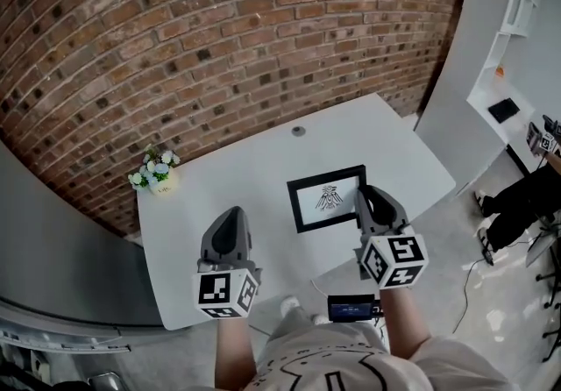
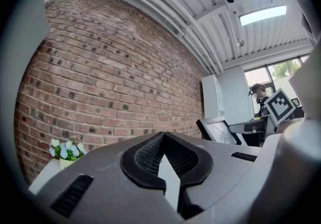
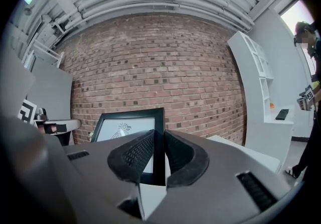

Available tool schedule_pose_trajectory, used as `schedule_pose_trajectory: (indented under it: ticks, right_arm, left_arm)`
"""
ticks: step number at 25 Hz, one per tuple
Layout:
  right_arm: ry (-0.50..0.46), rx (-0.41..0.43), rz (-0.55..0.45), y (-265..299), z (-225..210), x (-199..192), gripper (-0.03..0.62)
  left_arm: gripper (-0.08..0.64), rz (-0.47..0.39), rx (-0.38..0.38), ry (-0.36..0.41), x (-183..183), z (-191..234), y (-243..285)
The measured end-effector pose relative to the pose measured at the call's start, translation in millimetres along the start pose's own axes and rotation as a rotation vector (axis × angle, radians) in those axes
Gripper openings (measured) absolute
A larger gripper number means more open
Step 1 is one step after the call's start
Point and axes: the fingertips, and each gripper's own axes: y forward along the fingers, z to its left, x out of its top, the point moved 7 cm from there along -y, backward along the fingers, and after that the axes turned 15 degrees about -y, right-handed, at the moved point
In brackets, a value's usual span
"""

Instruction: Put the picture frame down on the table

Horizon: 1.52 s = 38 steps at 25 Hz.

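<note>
Clamped the right gripper (image 1: pixel 365 198) on the right-hand border of the black picture frame (image 1: pixel 328 197), jaws pressed against it from both sides. Held the frame tilted, its drawing facing up and toward the person, over the middle of the white table (image 1: pixel 219 172); could not tell whether its lower edge touched the tabletop. Held the left gripper (image 1: pixel 230 216) empty, jaws slightly parted, over the table left of the frame and clear of it. Noted a small pot of flowers (image 1: pixel 155 172) at the table's far left corner, near the brick wall (image 1: pixel 219 39).
</note>
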Motion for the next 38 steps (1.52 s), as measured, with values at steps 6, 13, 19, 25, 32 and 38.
schedule_pose_trajectory:
  ticks: [6, 13, 19, 25, 32, 38]
  right_arm:
    - [-0.016, 0.005, 0.0, 51.1, 13.4, 14.5, 0.064]
    - [-0.042, 0.013, -0.002, 101.0, 30.1, 29.7, 0.064]
    - [-0.044, 0.019, 0.03, 127.2, 41.3, 27.7, 0.064]
    - [-0.028, 0.025, 0.064, 150.0, 46.2, 20.0, 0.064]
    - [-0.024, 0.069, 0.085, 172.5, 46.4, 9.7, 0.064]
    - [-0.018, 0.125, 0.111, 192.2, 37.2, 0.4, 0.064]
  left_arm:
    - [0.011, -0.004, -0.001, 0.001, 13.9, 37.3, 28.4]
    - [0.011, -0.028, 0.029, -0.028, 27.3, 83.8, 53.7]
    - [0.011, -0.015, 0.051, -0.058, 25.5, 112.3, 69.1]
    - [0.011, 0.008, 0.069, -0.079, 18.3, 130.9, 79.3]
    - [0.011, 0.017, 0.11, -0.083, 10.1, 140.9, 86.3]
    - [0.011, 0.035, 0.167, -0.099, -1.1, 138.4, 93.7]
